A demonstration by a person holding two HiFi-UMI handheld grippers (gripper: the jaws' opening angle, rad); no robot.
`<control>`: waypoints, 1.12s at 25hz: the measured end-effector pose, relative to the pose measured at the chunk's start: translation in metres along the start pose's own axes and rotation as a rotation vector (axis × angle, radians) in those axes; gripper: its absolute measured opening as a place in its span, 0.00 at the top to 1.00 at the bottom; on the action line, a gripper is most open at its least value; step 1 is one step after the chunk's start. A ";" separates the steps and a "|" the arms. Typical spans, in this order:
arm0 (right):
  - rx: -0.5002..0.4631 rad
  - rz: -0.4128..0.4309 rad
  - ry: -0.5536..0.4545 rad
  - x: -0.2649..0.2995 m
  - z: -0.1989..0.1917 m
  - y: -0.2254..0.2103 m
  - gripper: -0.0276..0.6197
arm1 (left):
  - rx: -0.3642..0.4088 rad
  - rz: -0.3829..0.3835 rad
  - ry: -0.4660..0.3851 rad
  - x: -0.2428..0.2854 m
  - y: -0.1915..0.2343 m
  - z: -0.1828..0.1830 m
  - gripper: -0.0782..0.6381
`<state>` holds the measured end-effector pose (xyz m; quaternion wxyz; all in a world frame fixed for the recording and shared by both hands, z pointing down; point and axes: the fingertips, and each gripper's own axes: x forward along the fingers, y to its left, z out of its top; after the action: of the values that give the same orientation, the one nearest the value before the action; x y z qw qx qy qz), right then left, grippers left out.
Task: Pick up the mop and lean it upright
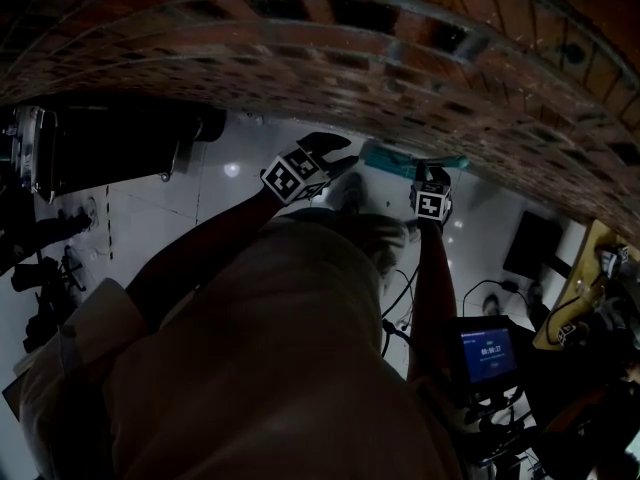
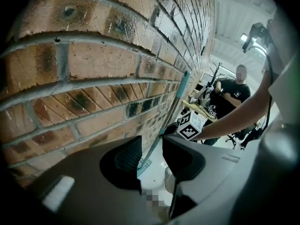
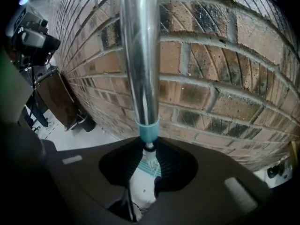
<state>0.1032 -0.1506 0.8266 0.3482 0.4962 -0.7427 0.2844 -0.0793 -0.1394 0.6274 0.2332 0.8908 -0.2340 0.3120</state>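
The mop stands nearly upright against the brick wall (image 1: pixel 330 48). Its silver pole (image 3: pixel 140 55) fills the right gripper view and ends in a teal collar (image 3: pixel 147 131) just above my right gripper (image 3: pixel 149 156), which is shut on it. The teal mop head (image 1: pixel 410 160) lies on the pale floor at the wall's foot. My right gripper (image 1: pixel 430 176) is directly over it in the head view. My left gripper (image 1: pixel 338 154) hovers a little to the left, open and empty. In the left gripper view (image 2: pixel 152 146), the pole (image 2: pixel 171 111) shows beyond the gap, apart from the jaws.
A dark cabinet on casters (image 1: pixel 110 143) stands by the wall at the left. Stands and cables (image 1: pixel 40 268) crowd the left floor. A lit screen (image 1: pixel 485 353) and a cluttered bench (image 1: pixel 590 308) are at the right. A seated person (image 2: pixel 232 95) works further along the wall.
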 end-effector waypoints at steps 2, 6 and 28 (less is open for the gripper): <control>0.000 -0.002 0.004 0.002 -0.003 -0.001 0.82 | 0.002 0.004 -0.004 -0.001 0.000 0.001 0.67; 0.000 -0.003 0.011 0.007 -0.008 -0.002 0.82 | 0.004 0.012 0.009 0.000 0.003 -0.006 0.67; -0.002 0.006 0.054 0.034 -0.018 0.000 0.82 | 0.012 0.029 0.000 0.000 0.007 -0.006 0.67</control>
<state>0.0980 -0.1552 0.8643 0.3676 0.4858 -0.7349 0.2981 -0.0862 -0.1415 0.6331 0.2235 0.8886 -0.2452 0.3169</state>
